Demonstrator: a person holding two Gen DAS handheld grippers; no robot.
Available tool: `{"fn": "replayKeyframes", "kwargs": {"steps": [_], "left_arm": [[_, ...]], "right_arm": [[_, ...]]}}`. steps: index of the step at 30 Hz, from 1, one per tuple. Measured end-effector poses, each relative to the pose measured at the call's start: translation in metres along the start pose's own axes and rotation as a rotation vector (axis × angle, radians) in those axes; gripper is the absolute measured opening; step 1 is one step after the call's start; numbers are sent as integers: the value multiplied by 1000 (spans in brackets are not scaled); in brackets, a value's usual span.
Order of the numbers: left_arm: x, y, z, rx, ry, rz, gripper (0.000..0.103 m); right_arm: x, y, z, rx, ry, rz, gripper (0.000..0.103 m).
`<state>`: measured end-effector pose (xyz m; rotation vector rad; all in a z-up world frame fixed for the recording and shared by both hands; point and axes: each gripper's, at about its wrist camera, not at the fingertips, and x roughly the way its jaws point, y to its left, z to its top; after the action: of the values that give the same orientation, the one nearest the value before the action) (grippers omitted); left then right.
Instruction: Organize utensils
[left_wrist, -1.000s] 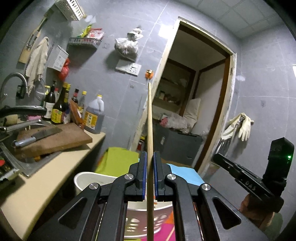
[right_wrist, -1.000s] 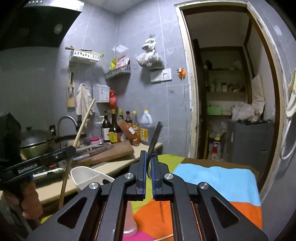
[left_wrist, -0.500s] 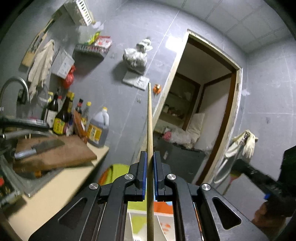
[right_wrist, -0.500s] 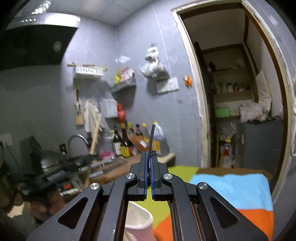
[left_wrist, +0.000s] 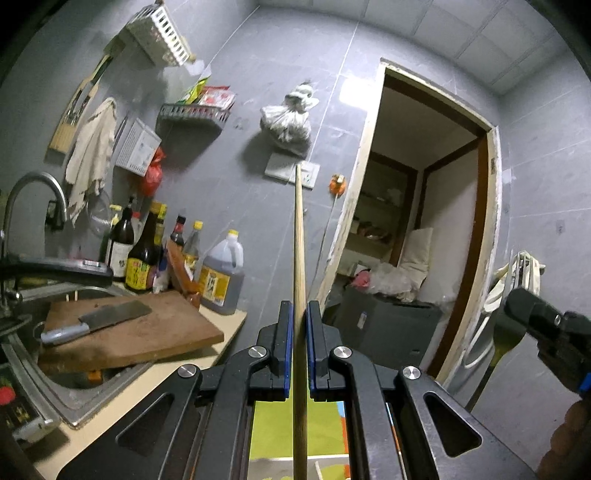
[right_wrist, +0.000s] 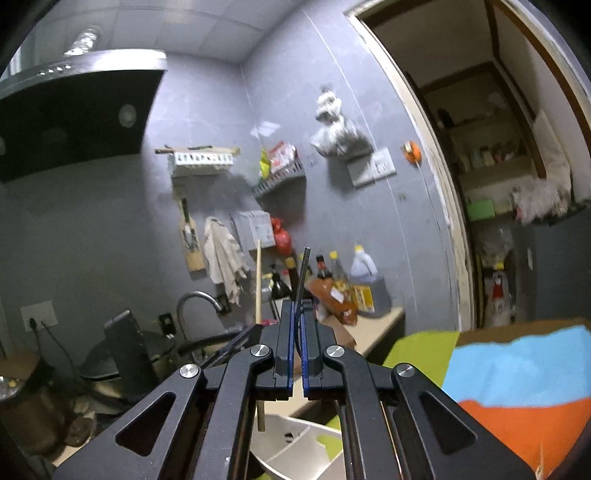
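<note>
The wooden chopstick (left_wrist: 298, 258) stands upright, clamped in the left gripper (left_wrist: 299, 325), now lifted clear above the white holder (right_wrist: 295, 443) on the cloth-covered desk (right_wrist: 517, 369) that it hung nearer a second ago. The right gripper (right_wrist: 297, 332) pinches a dark utensil (right_wrist: 303, 269) and has risen too, so I judge both pieces are being carried, not yet sorted.

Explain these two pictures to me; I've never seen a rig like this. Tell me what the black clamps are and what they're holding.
No robot here: a person holds a two-finger clamp in each hand, with a camera on each looking along its fingers. The left camera shows the left gripper shut on a long wooden chopstick pointing up. The right camera shows the right gripper shut on a thin dark utensil; what kind is unclear. On the counter, a cleaver lies on a cutting board beside sauce bottles. A white basket sits below on a colourful cloth.
</note>
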<state>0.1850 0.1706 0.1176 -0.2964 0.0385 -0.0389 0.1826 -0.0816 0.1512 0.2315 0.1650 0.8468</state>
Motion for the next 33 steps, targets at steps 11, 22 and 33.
{"fn": "replayKeyframes", "kwargs": {"steps": [11,22,33], "left_arm": [[2,-9,-38,44,35,74,5],[-2,-8,-60,41,136,63,5],[-26,-17,-56,39,169,45,31]], "right_arm": [[21,-13,-52,33,29,-231,2],[23,-22,-68,73,91,-229,10],[-7,-16,-62,-10,44,-238,61]]}}
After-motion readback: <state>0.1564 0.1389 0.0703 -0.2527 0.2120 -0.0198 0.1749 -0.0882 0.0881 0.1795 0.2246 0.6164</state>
